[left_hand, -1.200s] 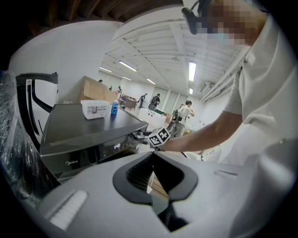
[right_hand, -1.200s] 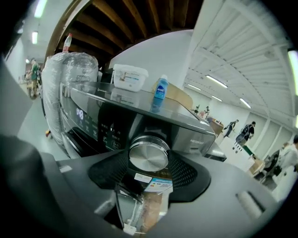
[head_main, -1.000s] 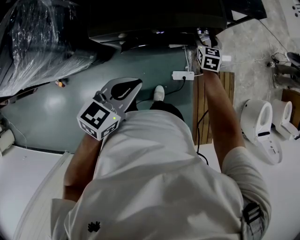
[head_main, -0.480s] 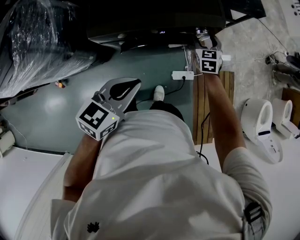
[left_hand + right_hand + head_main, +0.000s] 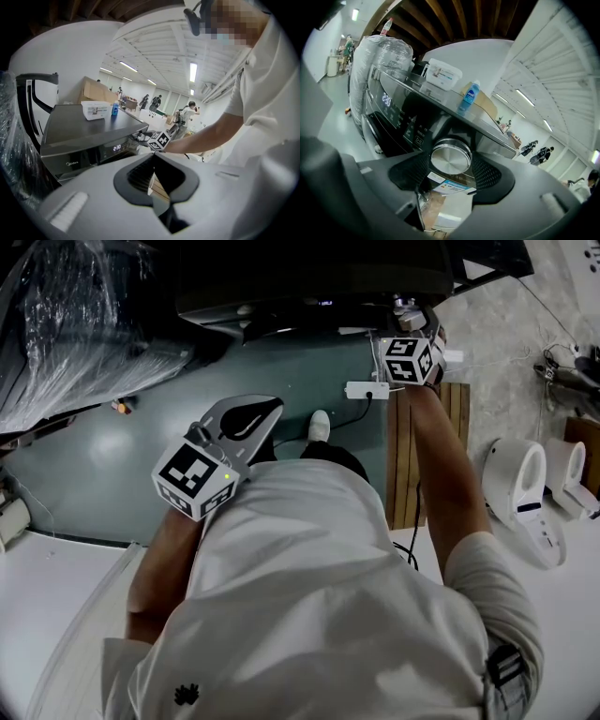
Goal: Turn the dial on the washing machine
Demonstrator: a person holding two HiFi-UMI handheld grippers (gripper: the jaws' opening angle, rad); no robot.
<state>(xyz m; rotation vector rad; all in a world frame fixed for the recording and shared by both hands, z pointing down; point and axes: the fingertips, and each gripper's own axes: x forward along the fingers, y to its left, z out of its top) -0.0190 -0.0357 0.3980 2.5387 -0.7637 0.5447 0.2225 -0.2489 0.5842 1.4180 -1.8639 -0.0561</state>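
Right gripper view: we log the right gripper (image 5: 450,154), fingers clamped on the washing machine (image 5: 401,119) dial (image 5: 451,159). Left gripper (image 5: 153,158): well apart from the dial, fingers together.

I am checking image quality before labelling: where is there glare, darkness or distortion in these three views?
Head view: the dark grey washing machine is nearly black. Right gripper view: strong fisheye bending; the round silver metal dial is sharp, with soft reflections. Left gripper view: white ceiling lamps glare, corners darken.
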